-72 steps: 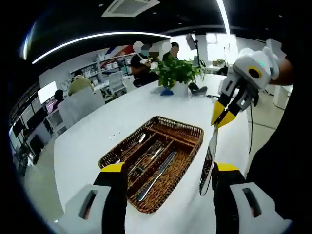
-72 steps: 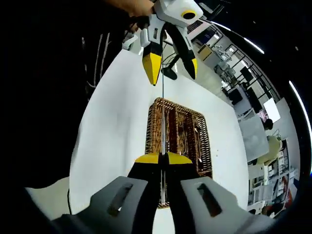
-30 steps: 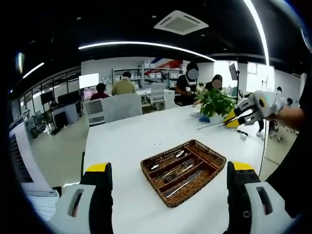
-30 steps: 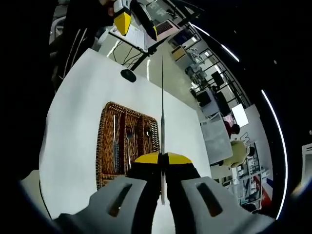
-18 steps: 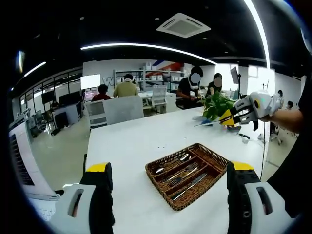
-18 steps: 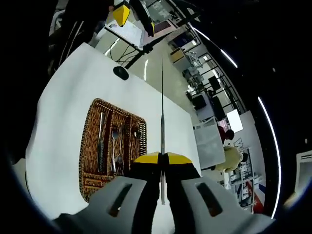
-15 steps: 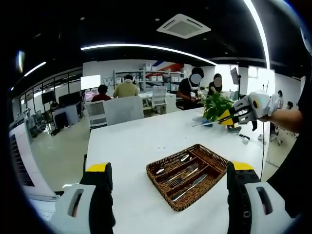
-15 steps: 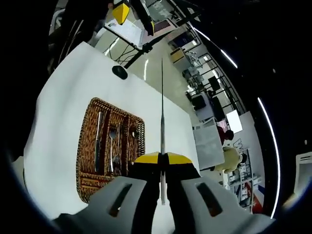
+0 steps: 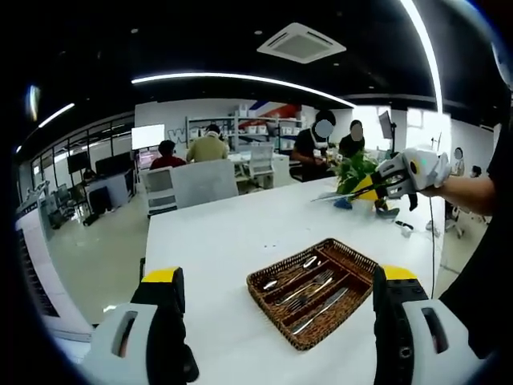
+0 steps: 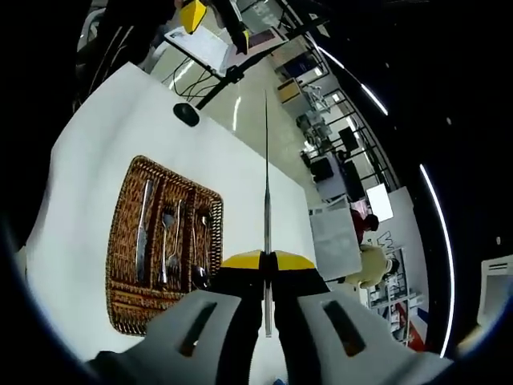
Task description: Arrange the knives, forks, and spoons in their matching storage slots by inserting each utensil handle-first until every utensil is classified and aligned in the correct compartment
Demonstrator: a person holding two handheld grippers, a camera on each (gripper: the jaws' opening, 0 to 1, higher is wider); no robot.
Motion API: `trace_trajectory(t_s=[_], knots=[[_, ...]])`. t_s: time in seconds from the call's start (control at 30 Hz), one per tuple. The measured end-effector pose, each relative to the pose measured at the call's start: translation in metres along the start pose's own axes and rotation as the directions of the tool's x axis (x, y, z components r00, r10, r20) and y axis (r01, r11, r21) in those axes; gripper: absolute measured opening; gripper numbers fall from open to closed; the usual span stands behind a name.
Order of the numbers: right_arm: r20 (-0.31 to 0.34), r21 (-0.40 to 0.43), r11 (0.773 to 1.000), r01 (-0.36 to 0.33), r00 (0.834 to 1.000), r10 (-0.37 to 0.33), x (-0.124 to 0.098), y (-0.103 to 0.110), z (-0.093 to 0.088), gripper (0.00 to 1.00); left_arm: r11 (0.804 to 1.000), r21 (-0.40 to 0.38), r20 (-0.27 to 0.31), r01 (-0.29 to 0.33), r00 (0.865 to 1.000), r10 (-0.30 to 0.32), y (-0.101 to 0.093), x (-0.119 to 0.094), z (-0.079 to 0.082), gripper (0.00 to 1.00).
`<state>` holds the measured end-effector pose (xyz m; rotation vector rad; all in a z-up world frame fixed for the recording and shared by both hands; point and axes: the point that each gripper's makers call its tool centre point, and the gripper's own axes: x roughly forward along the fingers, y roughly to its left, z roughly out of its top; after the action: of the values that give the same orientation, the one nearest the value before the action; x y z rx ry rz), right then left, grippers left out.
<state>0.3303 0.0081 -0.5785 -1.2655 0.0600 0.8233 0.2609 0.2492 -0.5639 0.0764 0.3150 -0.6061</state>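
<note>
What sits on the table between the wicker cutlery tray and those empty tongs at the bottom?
Nothing. In the left gripper view, only bare white table lies between the wicker tray and the open left tongs.

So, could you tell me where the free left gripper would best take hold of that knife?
On the bare blade ahead of the right gripper, coming from the side onto its flats. The knife sticks straight out, its handle end clamped, and the left gripper is open.

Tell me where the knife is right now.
The knife is clamped in the right gripper, blade pointing away, held in the air off the tray. In the left gripper view it shows at upper right, above the tray, by the plant.
</note>
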Motion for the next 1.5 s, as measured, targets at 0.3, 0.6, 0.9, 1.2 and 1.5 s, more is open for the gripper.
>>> trace_trajectory(t_s=[0.3,0.6,0.9,1.2,1.5], knots=[[-0.014,0.034,0.999,0.006,1.000,-0.005,0.005,0.004,-0.003,0.01,1.000,-0.019,-0.001,-0.005,1.000,0.005,0.006,0.001,-0.003,0.99],[-0.042,0.028,0.998,0.054,0.998,-0.053,0.011,0.021,-0.015,0.01,0.999,-0.035,0.003,-0.015,1.000,0.015,0.011,0.001,-0.008,0.99],[-0.052,0.041,0.998,0.054,0.997,-0.052,0.017,0.040,-0.019,0.01,0.999,-0.045,0.000,-0.029,1.000,0.029,0.012,-0.002,-0.011,0.99],[-0.060,0.064,0.997,0.048,0.997,-0.044,0.023,0.061,-0.026,0.01,1.000,-0.011,-0.028,-0.008,1.000,0.008,0.005,-0.005,-0.017,0.99],[-0.056,0.066,0.998,0.010,0.998,-0.006,0.030,0.080,-0.027,0.01,0.998,0.066,-0.107,0.003,0.994,0.004,0.000,-0.007,-0.038,0.99]])
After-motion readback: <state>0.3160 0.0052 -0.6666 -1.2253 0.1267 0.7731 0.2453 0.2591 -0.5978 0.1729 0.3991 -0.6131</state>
